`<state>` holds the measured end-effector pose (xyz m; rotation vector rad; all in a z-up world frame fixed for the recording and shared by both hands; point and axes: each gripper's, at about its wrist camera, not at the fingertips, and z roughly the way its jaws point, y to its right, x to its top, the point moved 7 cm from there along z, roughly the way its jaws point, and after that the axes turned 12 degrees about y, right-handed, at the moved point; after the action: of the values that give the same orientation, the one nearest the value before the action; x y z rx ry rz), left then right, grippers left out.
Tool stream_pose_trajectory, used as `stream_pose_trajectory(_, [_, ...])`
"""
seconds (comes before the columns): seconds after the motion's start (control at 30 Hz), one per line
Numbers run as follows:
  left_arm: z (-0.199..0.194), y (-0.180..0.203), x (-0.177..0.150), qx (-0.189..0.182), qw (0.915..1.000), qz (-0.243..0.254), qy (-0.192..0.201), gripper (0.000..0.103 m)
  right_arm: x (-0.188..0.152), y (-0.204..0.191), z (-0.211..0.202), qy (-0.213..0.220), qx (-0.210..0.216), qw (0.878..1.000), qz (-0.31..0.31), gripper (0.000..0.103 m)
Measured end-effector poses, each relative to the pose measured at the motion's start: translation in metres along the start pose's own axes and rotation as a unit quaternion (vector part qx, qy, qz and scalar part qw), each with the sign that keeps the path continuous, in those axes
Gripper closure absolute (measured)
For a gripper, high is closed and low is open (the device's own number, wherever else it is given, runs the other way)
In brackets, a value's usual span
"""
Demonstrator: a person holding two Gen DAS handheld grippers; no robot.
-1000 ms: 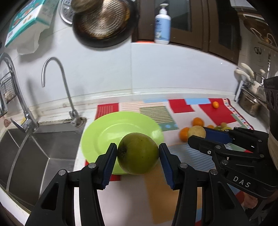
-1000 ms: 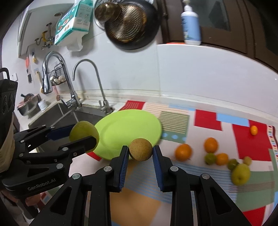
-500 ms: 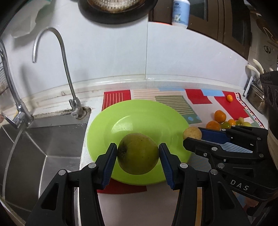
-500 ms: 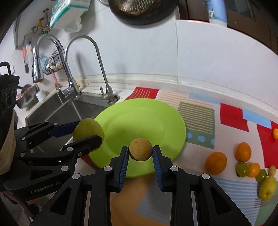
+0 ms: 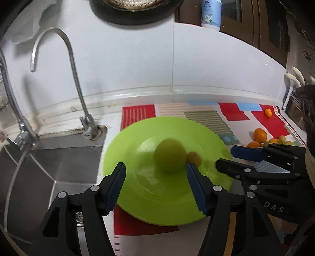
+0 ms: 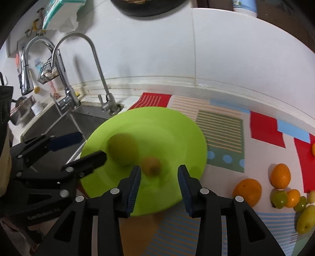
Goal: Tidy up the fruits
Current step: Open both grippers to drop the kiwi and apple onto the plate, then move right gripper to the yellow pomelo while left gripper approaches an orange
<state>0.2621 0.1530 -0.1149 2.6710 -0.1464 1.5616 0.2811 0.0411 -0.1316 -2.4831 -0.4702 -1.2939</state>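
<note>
A lime-green plate [image 5: 137, 198] [image 6: 177, 130] lies on the patterned mat beside the sink. A large green fruit [image 5: 169, 156] [image 6: 122, 148] and a small brown fruit [image 5: 194, 158] [image 6: 151, 165] show blurred over the plate's middle, free of both grippers. My left gripper [image 5: 155, 186] hangs above the plate's near side with its jaws opening and nothing pressed between them. My right gripper [image 6: 159, 184] is over the plate's front edge, jaws opening too, the brown fruit just beyond its left pad. Each gripper also shows in the other's view.
Oranges [image 6: 247, 191], small green fruits [image 6: 278, 198] and a yellow-green pear [image 6: 306, 218] lie on the mat [image 6: 224, 128] at right. A steel sink [image 5: 45, 167] with two taps [image 5: 78, 84] lies left. A pan and a lotion bottle [image 5: 211, 13] hang or stand above.
Both grippers came down over the plate, then their jaws spread. The green fruit left the left jaws and the brown fruit left the right jaws; both now blur over the plate.
</note>
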Motion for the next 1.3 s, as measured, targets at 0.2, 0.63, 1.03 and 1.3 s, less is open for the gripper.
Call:
stream_pose_trajectory(0.2, [-0.021,0.0,0.003,0.012,0.9999,-0.002,0.01,0.034,0.001,0.008,-0.021,0.012,-0.026,1.0,0.009,0.063])
stream_pose_trajectory(0.63, [-0.077,0.025,0.021,0.001,0.9983,0.003,0.058,0.02,0.007,0.017,-0.105,0.082,-0.105,0.991,0.026,0.042])
stream_pose_trajectory(1.03, [-0.115,0.069,0.032,-0.001,0.9951,0.023,0.096,0.006,0.0,0.047,-0.178,0.134,-0.179,0.974,0.043,0.026])
stream_pose_trajectory(1.3, [-0.126,0.101,0.037,0.009,0.9945,0.014,0.103,0.004,-0.002,0.073,-0.213,0.153,-0.19,0.969,0.044,0.02])
